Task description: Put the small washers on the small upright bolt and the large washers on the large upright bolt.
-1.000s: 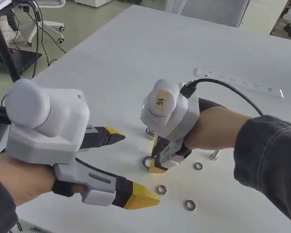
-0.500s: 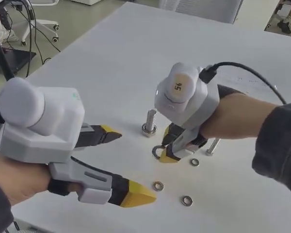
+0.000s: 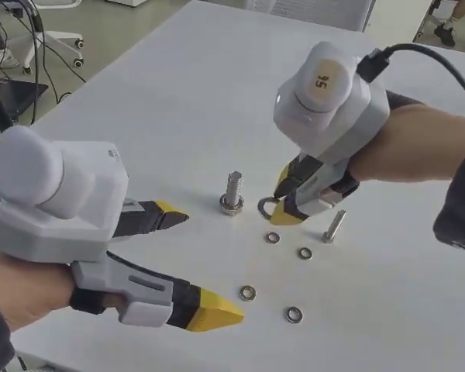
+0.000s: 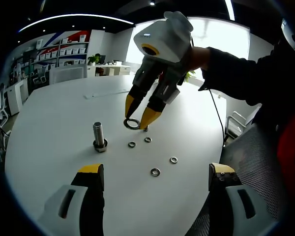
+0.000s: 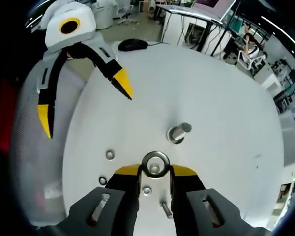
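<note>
The left gripper point(image 3: 203, 263) sits at the near left edge of the white table point(image 3: 178, 101). Its yellow-tipped jaws are spread wide with nothing between them, and the hand holding it is cut off at the picture's edge.

To its right the large bolt point(image 3: 232, 194) stands upright on the table. A wider ring sits at its foot, but I cannot tell whether that is the bolt's head or a washer already on it.

Just right of the bolt, and apart from it, the right gripper point(image 3: 280, 203) pinches a large washer point(image 3: 268, 208) by its rim. The washer is lifted clear of the table, and the part between the yellow tips is covered.

Four loose washers lie flat on the table:
- The near-left washer point(image 3: 248, 292) is just beside the left gripper's near tip.
- The near-right washer point(image 3: 294, 314) lies to the right of the near-left one.
- The far-left washer point(image 3: 273, 237) is below the held washer.
- The far-right washer point(image 3: 304, 253) is beside the far-left one.

They are too small to sort by size.

The small bolt point(image 3: 334, 226) stands just right of the right gripper's jaws, well apart from the large bolt. In the left gripper view the right gripper's tip hides most of it. In the right gripper view it shows between the jaw bodies.
</note>
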Demonstrator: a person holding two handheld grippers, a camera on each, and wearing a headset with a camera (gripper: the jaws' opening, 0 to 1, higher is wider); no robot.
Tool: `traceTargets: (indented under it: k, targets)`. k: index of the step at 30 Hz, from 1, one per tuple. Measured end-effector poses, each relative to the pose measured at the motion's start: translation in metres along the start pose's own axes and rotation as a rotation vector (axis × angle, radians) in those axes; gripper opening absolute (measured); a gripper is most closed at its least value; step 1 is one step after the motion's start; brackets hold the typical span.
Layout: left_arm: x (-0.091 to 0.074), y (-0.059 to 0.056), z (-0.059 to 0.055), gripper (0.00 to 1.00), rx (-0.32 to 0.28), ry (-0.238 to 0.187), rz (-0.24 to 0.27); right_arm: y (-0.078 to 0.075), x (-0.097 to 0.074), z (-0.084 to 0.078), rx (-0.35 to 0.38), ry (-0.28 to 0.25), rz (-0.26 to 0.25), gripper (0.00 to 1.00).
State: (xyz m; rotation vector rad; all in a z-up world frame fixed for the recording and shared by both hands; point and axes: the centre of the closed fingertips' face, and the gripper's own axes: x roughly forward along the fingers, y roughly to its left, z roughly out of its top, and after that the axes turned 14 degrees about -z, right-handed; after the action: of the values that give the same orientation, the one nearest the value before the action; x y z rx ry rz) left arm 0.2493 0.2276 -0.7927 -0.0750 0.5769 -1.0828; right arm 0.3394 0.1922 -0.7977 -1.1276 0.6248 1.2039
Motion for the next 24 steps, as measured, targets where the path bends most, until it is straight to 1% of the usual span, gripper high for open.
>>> traceTargets:
  k: [7, 16, 18, 21, 24]
  targets:
    - [0.000, 0.001, -0.001, 0.88, 0.000, 0.003, 0.000, -0.017, -0.002, 0.020, -0.032, -0.025, -0.023, 0.24]
    - [0.000, 0.002, -0.001, 0.88, -0.003, 0.002, 0.006, -0.029, 0.003, 0.037, -0.061, -0.041, -0.030, 0.24]
    - [0.000, 0.002, -0.002, 0.88, -0.005, 0.002, 0.006, -0.033, 0.007, 0.040, -0.063, -0.044, -0.030, 0.24]
    - [0.001, 0.001, -0.002, 0.88, -0.006, 0.004, 0.007, -0.034, 0.012, 0.044, -0.072, -0.048, -0.027, 0.24]
    - [0.001, 0.001, -0.003, 0.88, -0.007, 0.004, 0.009, -0.036, 0.017, 0.045, -0.079, -0.040, -0.026, 0.24]
